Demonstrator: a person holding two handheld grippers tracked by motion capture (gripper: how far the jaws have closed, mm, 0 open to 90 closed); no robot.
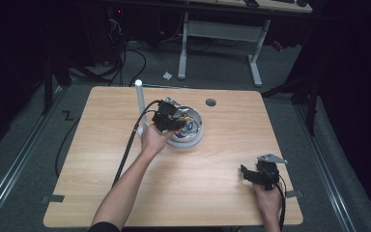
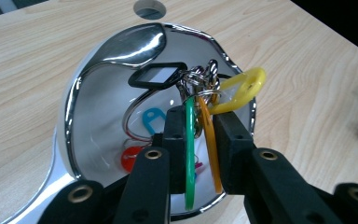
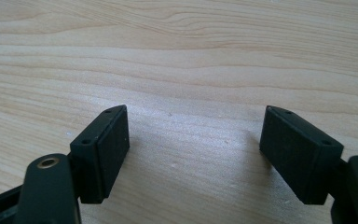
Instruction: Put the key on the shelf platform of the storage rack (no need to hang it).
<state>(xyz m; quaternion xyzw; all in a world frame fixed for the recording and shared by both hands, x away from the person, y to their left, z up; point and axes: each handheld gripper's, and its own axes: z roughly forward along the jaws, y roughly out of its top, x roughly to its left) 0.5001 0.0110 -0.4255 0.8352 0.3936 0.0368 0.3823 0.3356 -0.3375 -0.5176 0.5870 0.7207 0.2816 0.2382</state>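
A: Start near. What's the right tool (image 1: 257,175) doing?

B: It rests low by the front right corner of the table (image 1: 101,193), with its jaws wide apart and nothing between them. In its own view there is bare wood under the pads. I'd say it is parked there to stay out of the way.

A: And the left tool (image 2: 198,135)?

B: It is farther in, over the bowl (image 1: 196,137) near the table's middle. Its jaws are closed on the key tags: a green tag (image 2: 189,154) and an orange tag (image 2: 210,149) stand edge-on between the pads, pinched flat.

A: Why hold them that way?

B: My guess is that two thin tags squeezed together give the pads something firm, and the rest of the bunch then hangs from the rings (image 2: 200,81). A yellow tag (image 2: 242,91) sticks out over the bowl's rim, and a black tag (image 2: 158,74) with a pale window lies up against the rings.

A: So where is the bunch?

B: Inside the bowl's opening, partly raised. I can't tell whether it is going in or coming out.

A: What's in the bowl besides?

B: It is shiny inside, with a chrome rim. Down at the bottom lie a blue tag (image 2: 153,119) and a red tag (image 2: 131,157) on a thin wire ring. Whether they join the held bunch, I can't tell.

A: Beyond that?

B: A white post (image 1: 138,104) stands just left of the bowl, and a round hole (image 1: 210,102) sits in the table behind it.
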